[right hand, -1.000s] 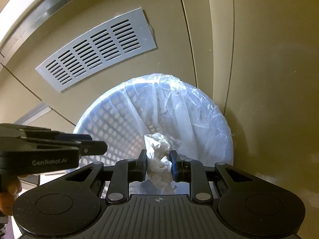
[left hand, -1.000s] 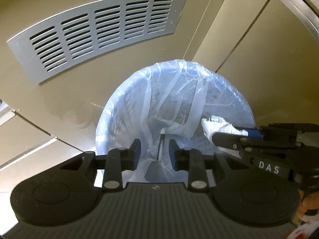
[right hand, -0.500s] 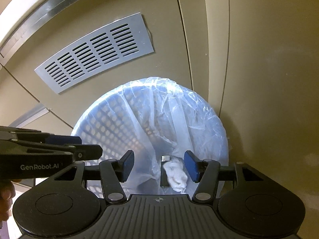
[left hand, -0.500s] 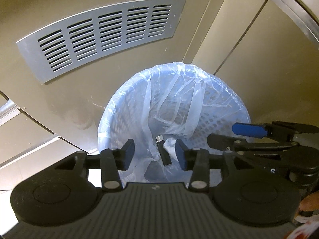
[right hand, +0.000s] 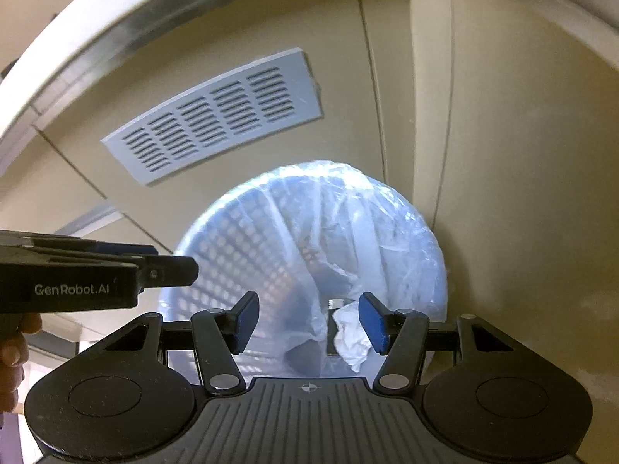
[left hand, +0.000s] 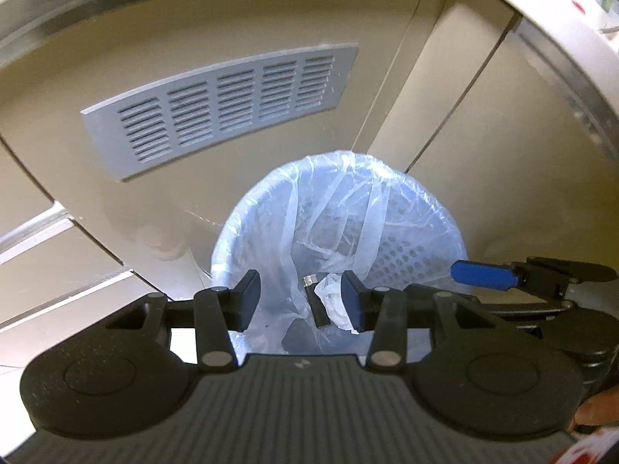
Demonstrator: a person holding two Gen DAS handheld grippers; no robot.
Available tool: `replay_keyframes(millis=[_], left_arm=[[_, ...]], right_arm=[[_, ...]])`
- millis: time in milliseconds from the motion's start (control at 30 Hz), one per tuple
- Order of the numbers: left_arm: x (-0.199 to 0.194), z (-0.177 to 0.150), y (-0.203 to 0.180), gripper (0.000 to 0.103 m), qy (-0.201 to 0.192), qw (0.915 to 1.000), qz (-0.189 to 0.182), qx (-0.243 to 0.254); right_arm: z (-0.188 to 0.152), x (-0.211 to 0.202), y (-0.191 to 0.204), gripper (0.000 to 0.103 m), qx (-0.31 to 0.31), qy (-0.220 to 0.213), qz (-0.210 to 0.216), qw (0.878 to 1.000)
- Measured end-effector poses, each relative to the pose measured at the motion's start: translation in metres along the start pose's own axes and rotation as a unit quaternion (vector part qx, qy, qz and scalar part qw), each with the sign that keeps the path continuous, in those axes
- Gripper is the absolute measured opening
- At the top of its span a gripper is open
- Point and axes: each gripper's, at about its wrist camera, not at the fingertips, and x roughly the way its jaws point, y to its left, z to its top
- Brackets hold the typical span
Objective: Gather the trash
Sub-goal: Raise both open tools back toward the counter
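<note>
Now both my left hand-held gripper point(left hand: 300, 301) and right hand-held gripper point(right hand: 309, 323) hang half open and empty, straight above the bin point(left hand: 421, 239), with the tissue point(right hand: 350, 334) and little black stick point(left hand: 317, 307) lying inside

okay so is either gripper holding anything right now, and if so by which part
Nothing is held. The left gripper and right gripper are open and empty; the crumpled tissue and small black stick lie in the bin.

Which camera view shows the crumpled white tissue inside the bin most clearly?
The right wrist view: the tissue lies fairly exposed beside the dark stick. In the left wrist view the tissue is smaller and partly hidden behind a gripper finger.
</note>
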Motion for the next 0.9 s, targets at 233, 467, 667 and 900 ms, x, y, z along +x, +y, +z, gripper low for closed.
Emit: replay_keyframes(millis=[233,467,667,900], left_arm=[[-0.045,0.001,0.010,0.042,-0.029,0.9994,0.005,-0.020],[-0.102,0.014,0.014,0.043,-0.079,0.9964,0.015,-0.026],[-0.144,0.032,0.014,0.044,-0.124,0.9921,0.012,-0.015],[-0.174,0.062,0.018,0.046,-0.172,0.9851,0.000,0.006]], right_arm=[[0.012,-0.034,0.021,0.057,-0.025,-0.020,0.024,0.999],[0.035,-0.080,0.035,0.057,-0.026,-0.055,0.061,0.996],[0.056,-0.122,0.043,0.057,-0.011,-0.105,0.075,0.992],[0.080,-0.164,0.033,0.057,0.016,-0.174,0.027,0.984]])
